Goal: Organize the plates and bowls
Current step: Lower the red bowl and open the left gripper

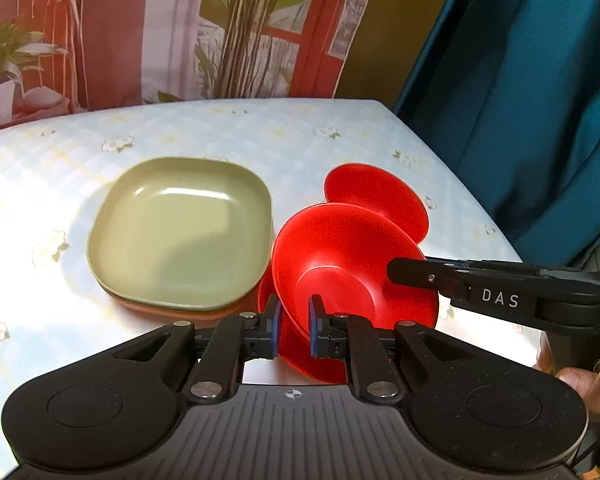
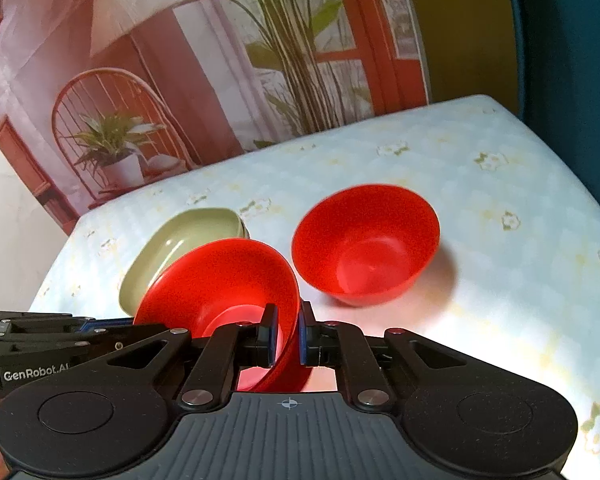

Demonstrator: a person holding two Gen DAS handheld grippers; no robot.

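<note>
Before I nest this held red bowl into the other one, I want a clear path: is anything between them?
Nothing visible does. Only bare tablecloth lies between the held red bowl and the second red bowl; the green plate sits left, off that line.

Close wrist views, shared red bowl (image 1: 340, 276)

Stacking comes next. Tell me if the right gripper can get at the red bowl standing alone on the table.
Probably not yet: the right gripper is shut on the tilted red bowl. The lone bowl sits uncovered just ahead, with nothing between.
</note>
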